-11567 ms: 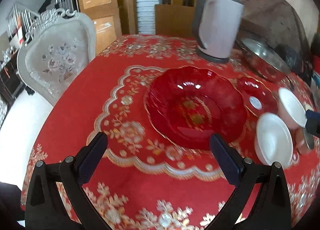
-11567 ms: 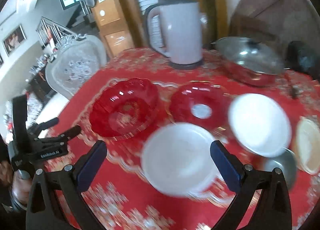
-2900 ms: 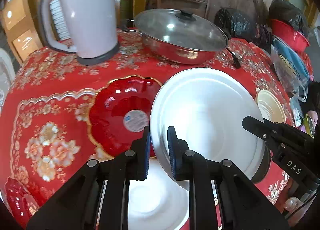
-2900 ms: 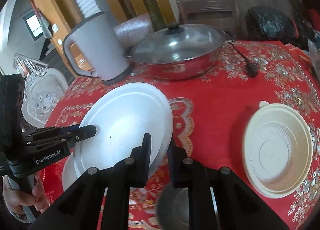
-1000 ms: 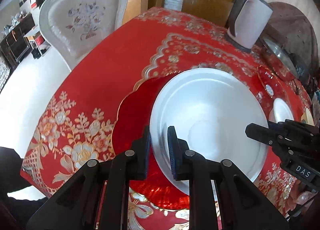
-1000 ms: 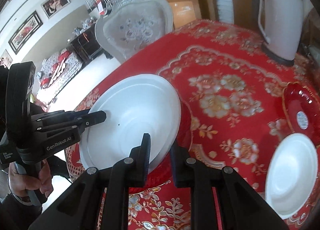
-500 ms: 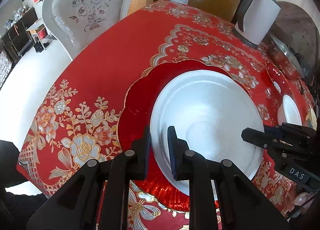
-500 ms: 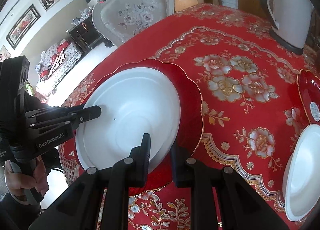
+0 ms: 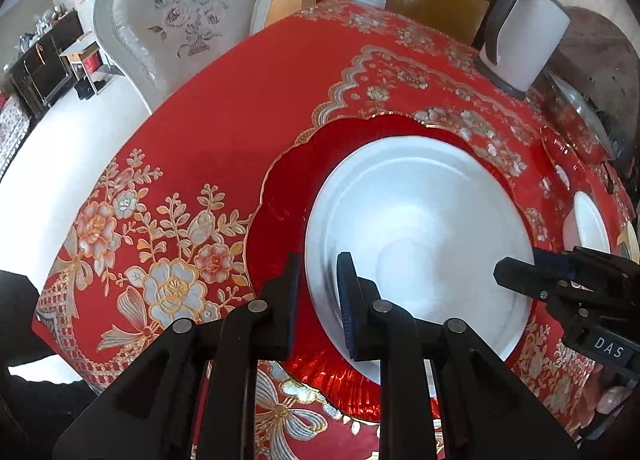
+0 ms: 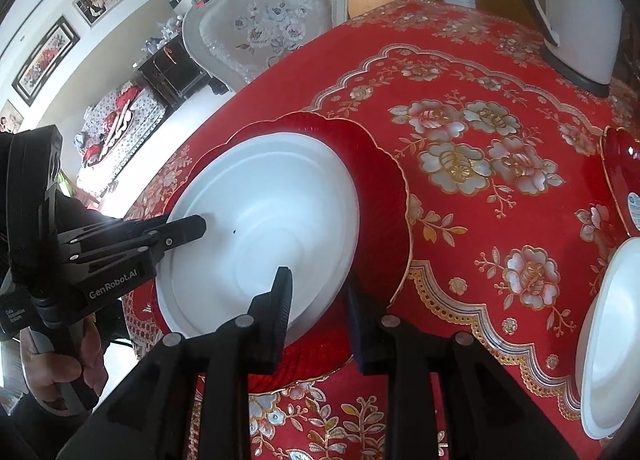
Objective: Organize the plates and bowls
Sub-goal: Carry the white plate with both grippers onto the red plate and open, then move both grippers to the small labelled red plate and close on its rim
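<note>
A large white plate (image 9: 420, 236) lies on the big red scalloped glass plate (image 9: 288, 195) on the red tablecloth. My left gripper (image 9: 318, 300) straddles the white plate's near left rim, jaws slightly parted, no longer pinching it. My right gripper (image 10: 316, 308) straddles the plate's opposite rim (image 10: 264, 227), jaws also slightly parted. Each gripper shows in the other's view, the right one in the left wrist view (image 9: 520, 276) and the left one in the right wrist view (image 10: 188, 227). A smaller red plate (image 10: 624, 179) and a white bowl (image 10: 608, 340) sit to the right.
A white electric kettle (image 9: 520, 35) stands at the back of the table. A pan with a glass lid (image 9: 580, 107) is behind the small red plate. An ornate white chair (image 9: 188, 19) stands at the table's far left edge.
The white plate came down onto the big red plate. Both grippers' jaws have widened slightly and let go of its rim.
</note>
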Demonstrator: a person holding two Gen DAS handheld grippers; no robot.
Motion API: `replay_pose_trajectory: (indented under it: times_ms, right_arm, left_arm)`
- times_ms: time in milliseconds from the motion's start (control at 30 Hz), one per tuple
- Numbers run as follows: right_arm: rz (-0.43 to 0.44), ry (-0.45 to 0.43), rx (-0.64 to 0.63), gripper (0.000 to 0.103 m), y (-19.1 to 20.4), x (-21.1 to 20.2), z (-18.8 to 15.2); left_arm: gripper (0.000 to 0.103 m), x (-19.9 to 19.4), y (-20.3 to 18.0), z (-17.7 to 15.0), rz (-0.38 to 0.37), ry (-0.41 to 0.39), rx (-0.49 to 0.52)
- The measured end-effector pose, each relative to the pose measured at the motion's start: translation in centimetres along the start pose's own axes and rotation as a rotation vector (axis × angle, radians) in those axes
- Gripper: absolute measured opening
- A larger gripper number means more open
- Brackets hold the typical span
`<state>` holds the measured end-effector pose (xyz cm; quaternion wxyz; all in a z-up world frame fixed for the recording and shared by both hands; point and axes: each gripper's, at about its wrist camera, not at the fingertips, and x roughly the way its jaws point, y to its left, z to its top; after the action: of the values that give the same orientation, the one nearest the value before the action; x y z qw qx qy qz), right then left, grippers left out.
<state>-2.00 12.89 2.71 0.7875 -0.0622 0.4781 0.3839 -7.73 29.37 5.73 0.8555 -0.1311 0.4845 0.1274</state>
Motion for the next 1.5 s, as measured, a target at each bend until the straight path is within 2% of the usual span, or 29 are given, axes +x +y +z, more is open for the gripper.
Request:
replay_pose_trajectory:
  times_ms: [100,367,467,667,800,1133,1500]
  right_arm:
    - [0.001,-0.014,0.014,0.03,-0.5,-0.6,-0.1]
    - [0.02,-0.059,0.031,0.031,-1.0,-2.4,-0.1]
    - [0.023,-0.076,0.026,0.031,-0.9,-3.1,-0.1]
    - [0.024,-0.097,0.015,0.032,-0.6,-4.0,0.1]
    - [0.021,-0.106,0.028,0.038,-1.2,-4.4,0.0]
    - [0.013,-0.12,0.068,0.038,-3.0,-5.4,-0.7]
    - [-0.03,-0.193,0.151,0.038,-7.5,-9.5,-1.5]
  left_arm:
    - [0.018,-1.0,0.1,0.1,-0.013,-0.033,-0.011]
    - [0.018,-4.8,-0.4,0.6,0.071,-0.193,0.017]
    - [0.018,-5.6,-0.9,0.9,0.081,-0.226,0.031]
    - [0.018,-5.7,-2.3,0.9,0.059,-0.233,0.052]
    - [0.018,-5.5,-3.3,1.0,0.046,-0.232,0.071]
    - [0.018,-5.3,-5.1,1.2,0.054,-0.241,0.103]
    - [0.018,-5.5,-8.3,1.8,0.062,-0.278,0.164]
